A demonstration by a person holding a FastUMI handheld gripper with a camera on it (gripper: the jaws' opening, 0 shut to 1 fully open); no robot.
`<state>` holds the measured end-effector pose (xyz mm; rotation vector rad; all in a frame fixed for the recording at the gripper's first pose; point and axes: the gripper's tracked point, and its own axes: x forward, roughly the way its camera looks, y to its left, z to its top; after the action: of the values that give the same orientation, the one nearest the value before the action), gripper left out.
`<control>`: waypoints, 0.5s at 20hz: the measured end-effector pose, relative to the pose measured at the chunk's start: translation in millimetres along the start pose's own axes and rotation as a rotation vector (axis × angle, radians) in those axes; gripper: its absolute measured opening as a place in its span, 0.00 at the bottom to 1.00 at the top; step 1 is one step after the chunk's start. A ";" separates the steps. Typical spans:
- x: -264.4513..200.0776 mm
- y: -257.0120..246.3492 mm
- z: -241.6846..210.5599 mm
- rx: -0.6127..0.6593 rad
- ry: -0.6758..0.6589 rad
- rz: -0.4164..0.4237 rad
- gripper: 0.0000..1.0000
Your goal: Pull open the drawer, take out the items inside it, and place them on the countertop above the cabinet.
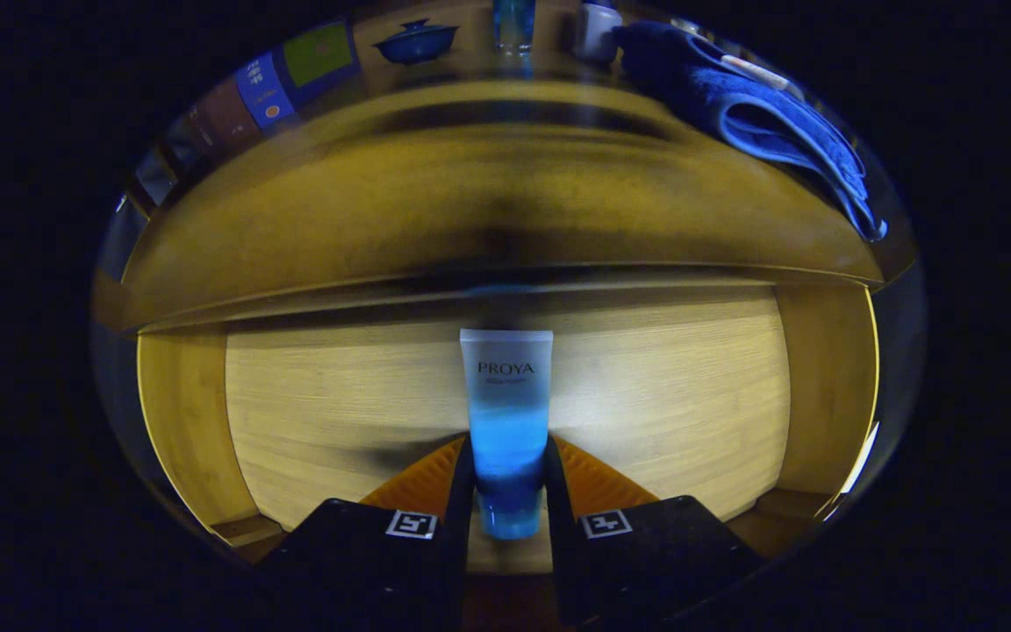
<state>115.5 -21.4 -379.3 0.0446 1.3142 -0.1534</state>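
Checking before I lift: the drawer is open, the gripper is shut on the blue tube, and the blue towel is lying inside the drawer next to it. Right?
Not quite. The drawer is open and the gripper is shut on the blue tube, but the gripper view shows the blue towel lying up on the countertop above the drawer, not inside it.

Hidden and blurred around your claw

Your claw (507, 491) covers both sides of the tube's (506, 412) lower half, so you cannot see where the pads meet it. The drawer's (339, 412) near floor is hidden behind the fingers (365, 553). On the table (470, 193), the towel (751, 114), bowl (416, 41) and two small objects beside them are blurred and cut off.
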 end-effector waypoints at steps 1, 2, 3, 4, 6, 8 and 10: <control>-9.2 -0.3 0.9 -0.003 -0.019 0.009 0.45; -21.4 -0.1 -1.4 -0.014 -0.029 0.011 0.45; -33.2 2.8 -4.7 -0.019 -0.036 0.027 0.45; -43.4 5.1 -8.9 -0.024 -0.048 0.041 0.45; -68.3 7.3 -17.5 -0.030 -0.085 0.068 0.45; -90.2 7.5 -18.1 -0.027 -0.134 0.089 0.45; -112.4 7.5 -7.1 -0.016 -0.197 0.103 0.45</control>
<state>82.1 -3.4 -273.0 0.0816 1.1136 -0.0582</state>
